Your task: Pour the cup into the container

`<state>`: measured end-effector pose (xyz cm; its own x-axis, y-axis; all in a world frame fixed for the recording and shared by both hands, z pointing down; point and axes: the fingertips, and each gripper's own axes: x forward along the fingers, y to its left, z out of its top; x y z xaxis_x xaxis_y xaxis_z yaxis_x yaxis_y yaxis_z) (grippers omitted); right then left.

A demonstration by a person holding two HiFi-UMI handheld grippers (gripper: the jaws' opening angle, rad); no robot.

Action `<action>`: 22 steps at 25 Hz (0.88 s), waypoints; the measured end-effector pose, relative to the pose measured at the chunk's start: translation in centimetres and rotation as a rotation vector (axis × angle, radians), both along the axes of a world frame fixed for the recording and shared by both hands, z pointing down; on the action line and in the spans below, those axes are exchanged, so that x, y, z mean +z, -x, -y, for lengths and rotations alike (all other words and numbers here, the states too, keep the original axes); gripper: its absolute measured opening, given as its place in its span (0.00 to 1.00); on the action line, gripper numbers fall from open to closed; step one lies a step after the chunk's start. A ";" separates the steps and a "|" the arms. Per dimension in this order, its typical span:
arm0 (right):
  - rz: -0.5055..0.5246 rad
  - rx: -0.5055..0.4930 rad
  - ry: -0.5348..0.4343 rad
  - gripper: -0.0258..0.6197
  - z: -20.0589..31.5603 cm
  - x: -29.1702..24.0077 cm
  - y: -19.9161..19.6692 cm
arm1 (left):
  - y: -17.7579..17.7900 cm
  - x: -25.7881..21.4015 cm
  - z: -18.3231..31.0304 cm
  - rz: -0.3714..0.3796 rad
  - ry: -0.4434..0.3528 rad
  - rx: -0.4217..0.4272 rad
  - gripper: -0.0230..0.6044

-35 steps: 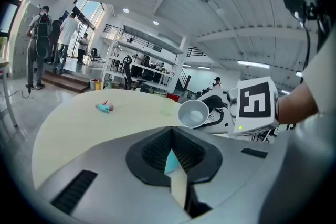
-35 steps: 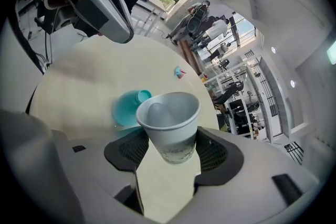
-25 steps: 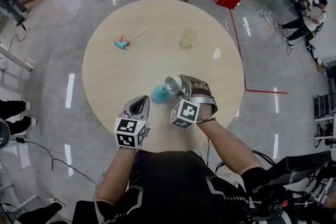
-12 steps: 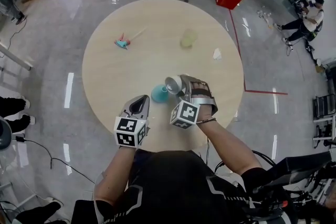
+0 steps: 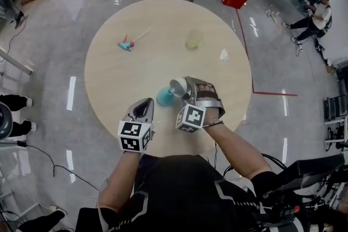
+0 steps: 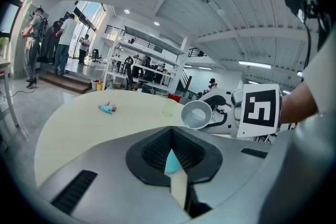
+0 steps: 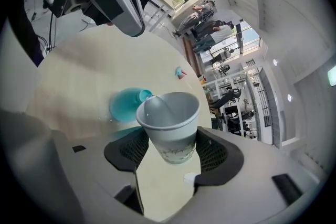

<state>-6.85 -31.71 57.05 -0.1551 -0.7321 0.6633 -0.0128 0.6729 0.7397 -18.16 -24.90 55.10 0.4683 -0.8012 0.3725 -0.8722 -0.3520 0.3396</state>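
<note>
Round wooden table (image 5: 136,62) bears teal container (image 5: 164,98); right gripper (image 5: 187,86) clasps paper cup (image 5: 177,86).

Cup (image 5: 178,86) in right claw (image 5: 187,88), just beside container (image 5: 165,97) on table (image 5: 136,68)

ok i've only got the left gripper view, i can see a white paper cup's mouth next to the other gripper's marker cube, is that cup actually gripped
observer: Yes. The right gripper view shows the right gripper with its jaws pressed on both sides of the white paper cup, low on its body.
operator: and where's the container from the cup, i only get a teal sliver past my jaws
observer: In the head view the teal round container stands on the pale round table right beside the cup, at its left. The cup is tilted far over, with its mouth turned toward the container.
</note>
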 end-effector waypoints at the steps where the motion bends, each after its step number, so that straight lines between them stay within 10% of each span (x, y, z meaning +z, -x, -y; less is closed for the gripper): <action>1: -0.002 -0.001 0.000 0.48 0.0 -0.1 0.0 | 0.0 -0.1 0.0 -0.001 0.000 -0.001 0.04; 22: 0.067 0.033 0.023 0.48 -0.1 0.4 0.0 | -0.3 0.3 0.2 0.008 -0.002 0.000 0.04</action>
